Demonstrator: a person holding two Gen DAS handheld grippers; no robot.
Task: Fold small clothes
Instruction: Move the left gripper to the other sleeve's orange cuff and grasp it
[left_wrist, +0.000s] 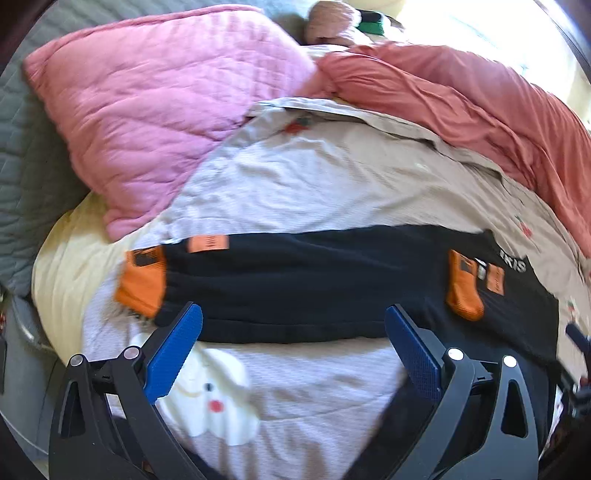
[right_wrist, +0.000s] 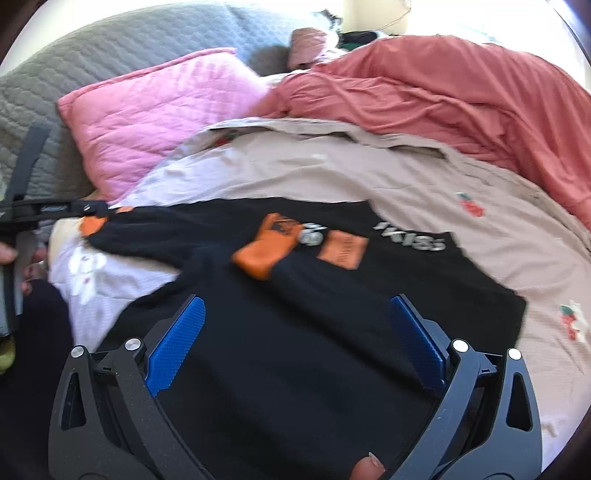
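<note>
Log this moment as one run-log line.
stage: fold in progress | left claw: open, at black garment edge | right claw: open, above garment | surface: bed sheet | pink pillow behind

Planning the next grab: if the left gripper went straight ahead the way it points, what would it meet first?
Probably the black garment: its near edge lies right between the open left gripper fingers, spread on the bedsheet. Depth is unclear.

My right tool (right_wrist: 293, 325) hangs wide open over the black top (right_wrist: 295, 325) on the bed (right_wrist: 498, 251); orange cuff (right_wrist: 266, 247) at twelve o'clock, pink pillow (right_wrist: 155, 122) at ten.
</note>
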